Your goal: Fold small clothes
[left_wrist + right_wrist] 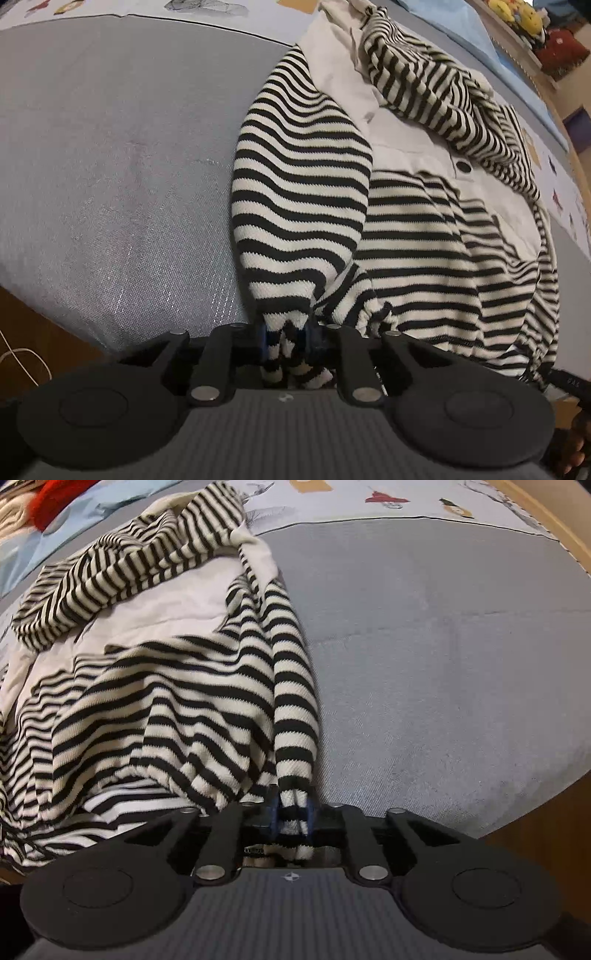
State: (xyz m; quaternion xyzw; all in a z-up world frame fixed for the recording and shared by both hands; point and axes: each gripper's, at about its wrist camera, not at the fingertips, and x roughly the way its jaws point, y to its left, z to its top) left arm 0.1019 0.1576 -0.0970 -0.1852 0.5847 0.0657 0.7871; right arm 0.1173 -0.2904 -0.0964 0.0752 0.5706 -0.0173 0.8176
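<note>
A home bedroom: a grey bed cover (110, 147) with a cartoon-print border (388, 500), plush toys (517, 14) nearby.

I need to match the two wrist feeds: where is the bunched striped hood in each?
Left wrist: the hood lies upper right, on the white panel, far from the left gripper, which pinches a striped cuff.
Right wrist: the hood lies upper left; the right gripper pinches the other cuff.
Shared landmark: the grey bed cover beside the garment.
</note>
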